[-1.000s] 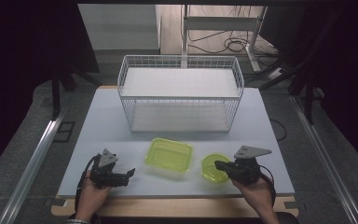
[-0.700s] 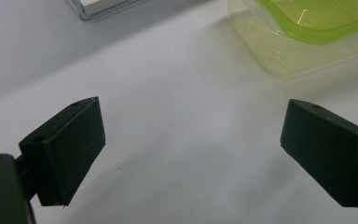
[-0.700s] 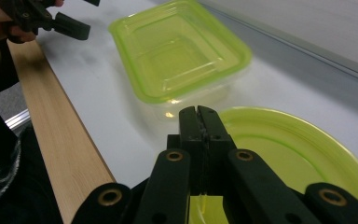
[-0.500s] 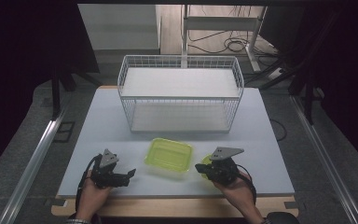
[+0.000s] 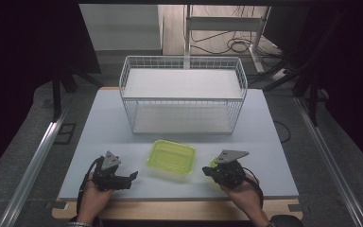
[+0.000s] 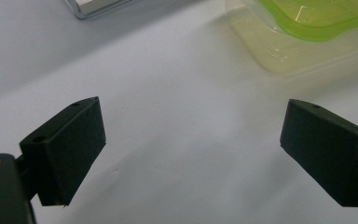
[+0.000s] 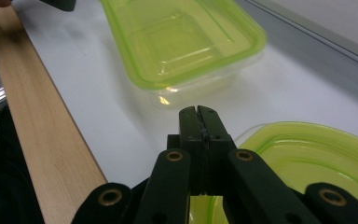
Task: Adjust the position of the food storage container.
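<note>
Nearest us, our right gripper (image 7: 200, 114) has its jaws pressed together on nothing, and the round green-lidded container (image 7: 307, 163) lies directly under it, just off to one side of the tips. Ahead of those tips, a little apart, sits the rectangular green-lidded container (image 5: 171, 157), its long axis running crosswise between our two hands. Our left gripper (image 6: 191, 154) is spread wide and empty, with that container beyond its jaws; the right gripper looks slightly nearer to it. Farther off stands the white wire basket (image 5: 183, 97). We can read no labels or writing.
</note>
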